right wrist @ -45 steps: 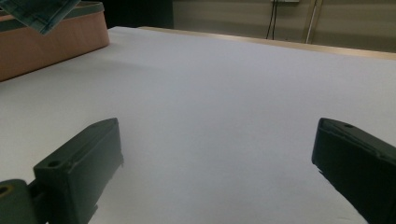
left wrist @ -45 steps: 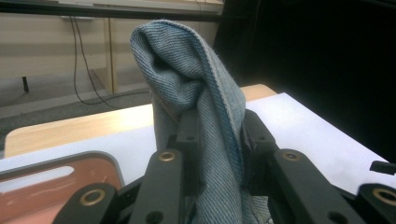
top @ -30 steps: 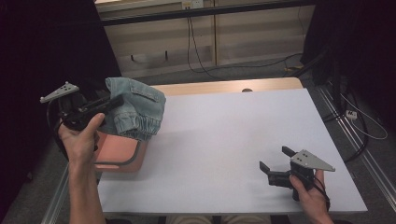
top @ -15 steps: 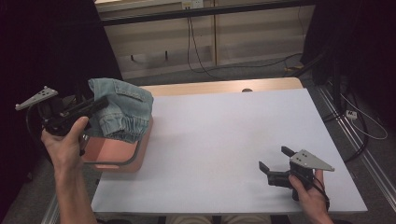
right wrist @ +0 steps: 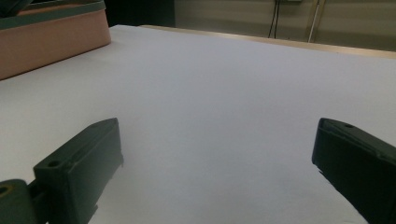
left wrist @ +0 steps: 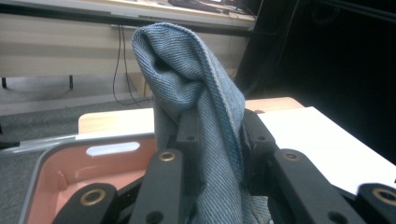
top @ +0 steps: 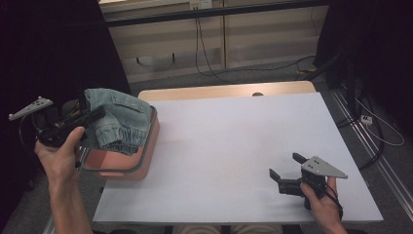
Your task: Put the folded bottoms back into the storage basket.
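While the left tongs [top: 95, 117] pinch a folded denim garment [top: 119, 121] above the pink bin [top: 146, 156] at the desk's [top: 234, 141] left edge, lowering it squarely inside looks wisest. Its long axis slopes down toward the person, elastic cuff lowest. The right tongs [top: 287, 170] rest spread.
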